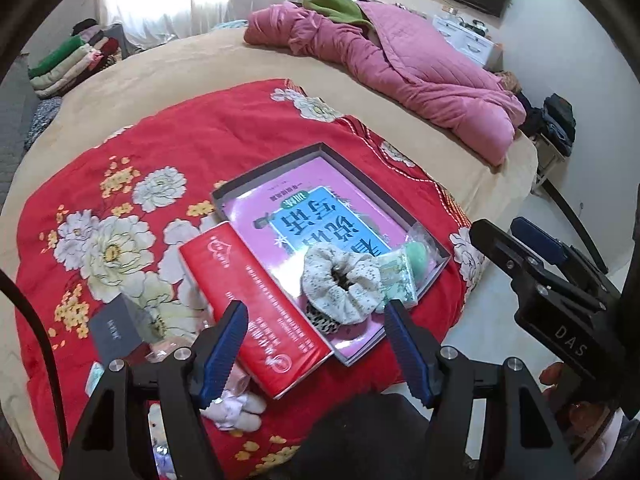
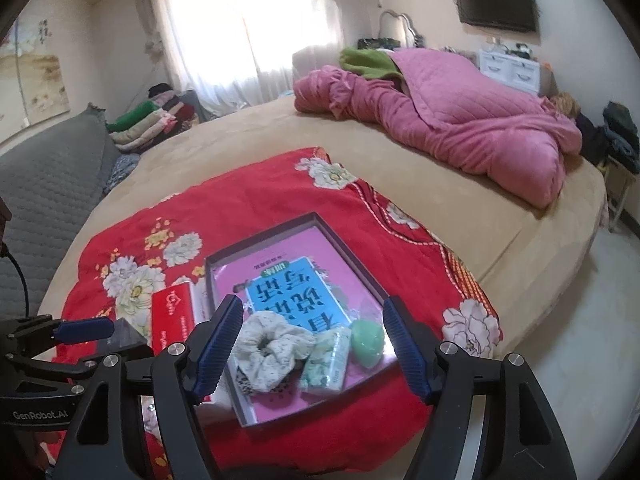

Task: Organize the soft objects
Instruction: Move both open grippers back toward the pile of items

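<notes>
Both grippers hang tilted downward above the red quilt (image 1: pixel 224 128), the left gripper (image 1: pixel 316 344) and right gripper (image 2: pixel 312 346) spread wide and empty; the scrunchie (image 2: pixel 270 350) lies in the tray's (image 2: pixel 256 236) near corner.

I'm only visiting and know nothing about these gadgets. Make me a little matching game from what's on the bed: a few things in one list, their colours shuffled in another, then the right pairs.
Things:
1. scrunchie
2. egg-shaped sponge
3. long flat pack beside the tray
4. bundled quilt at the far side of the bed

Colours:
A. pink
B. red
C. cream with small dark specks
D. mint green

Pairs: 1-C, 2-D, 3-B, 4-A
</notes>
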{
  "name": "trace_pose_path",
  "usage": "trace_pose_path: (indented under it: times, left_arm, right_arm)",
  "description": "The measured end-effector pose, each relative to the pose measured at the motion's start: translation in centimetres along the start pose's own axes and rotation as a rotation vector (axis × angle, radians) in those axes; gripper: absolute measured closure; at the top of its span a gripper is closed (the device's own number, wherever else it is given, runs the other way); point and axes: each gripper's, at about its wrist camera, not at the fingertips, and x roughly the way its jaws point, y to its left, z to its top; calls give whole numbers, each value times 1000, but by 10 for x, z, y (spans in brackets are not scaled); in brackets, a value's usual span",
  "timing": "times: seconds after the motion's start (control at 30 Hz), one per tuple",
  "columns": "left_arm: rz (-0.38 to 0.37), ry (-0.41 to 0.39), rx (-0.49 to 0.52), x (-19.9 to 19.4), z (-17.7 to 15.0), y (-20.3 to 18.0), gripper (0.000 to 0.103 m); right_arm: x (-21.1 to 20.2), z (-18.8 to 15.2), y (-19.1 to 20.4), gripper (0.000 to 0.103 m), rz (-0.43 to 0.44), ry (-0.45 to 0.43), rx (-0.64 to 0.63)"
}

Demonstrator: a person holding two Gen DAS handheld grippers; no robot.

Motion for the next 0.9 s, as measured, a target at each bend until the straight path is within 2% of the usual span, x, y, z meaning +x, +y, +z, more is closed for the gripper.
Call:
trace_pose_path:
  times: [0.2,0.37,0.9]
  left_arm:
    - [19,-23,-31,-20,-11,17,33]
    - [64,-45,-47,-37,-20,33,33]
    - [137,-76,-164,-71,-54,91,33]
  right_arm:
    - [-14,4,26,29,17,-25,-57]
    - [-23,6,47,28,45,-43,-95]
    - [-29,-5,106,28,133,-11,-212]
